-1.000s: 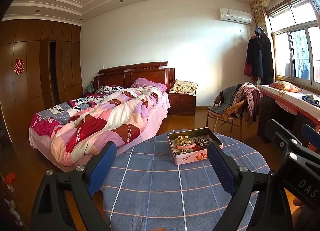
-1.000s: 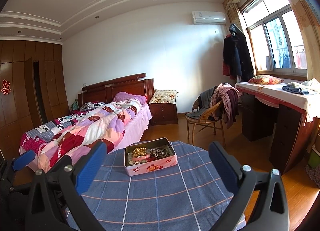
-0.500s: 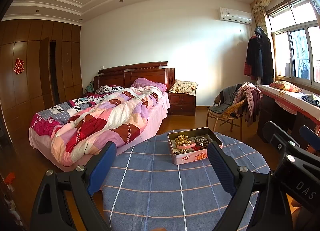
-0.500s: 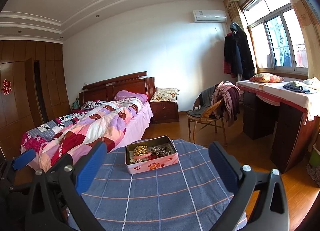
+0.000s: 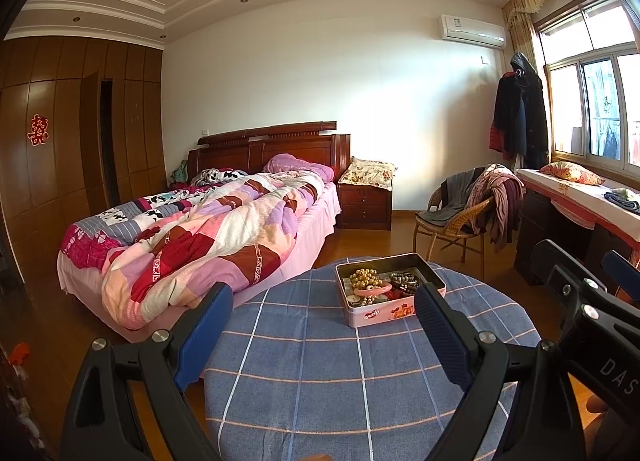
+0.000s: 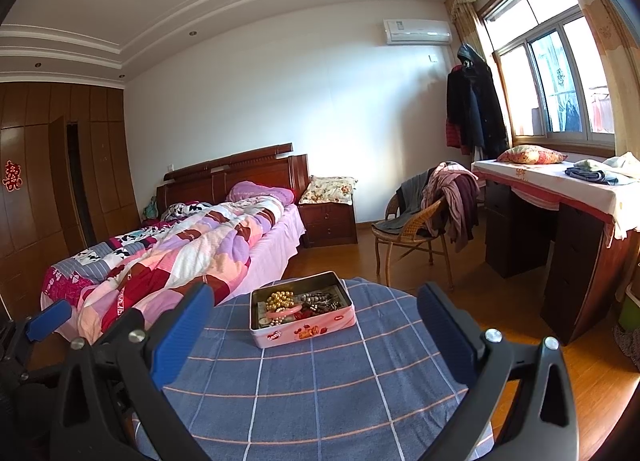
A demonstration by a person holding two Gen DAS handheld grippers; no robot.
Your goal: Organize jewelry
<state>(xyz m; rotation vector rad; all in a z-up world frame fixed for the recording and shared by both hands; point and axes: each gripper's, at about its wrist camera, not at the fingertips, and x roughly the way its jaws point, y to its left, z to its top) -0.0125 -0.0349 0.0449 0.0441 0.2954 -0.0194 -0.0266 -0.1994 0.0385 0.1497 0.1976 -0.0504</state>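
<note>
A pink tin box stands open on the round table with the blue checked cloth, toward its far side. Inside lie a gold bead bracelet, a pink bangle and dark bead strands. My left gripper hovers open above the near part of the table, well short of the tin. In the right wrist view the tin sits ahead of my right gripper, which is also open and holds nothing. The right gripper shows at the right edge of the left wrist view.
A bed with a patchwork quilt stands left of the table. A wicker chair draped with clothes and a dark desk under a white cloth are to the right by the window. Wooden floor surrounds the table.
Hardly anything: the right gripper has drifted slightly, and the tin sits a touch higher in its view. Both grippers stay open and the tin has not moved.
</note>
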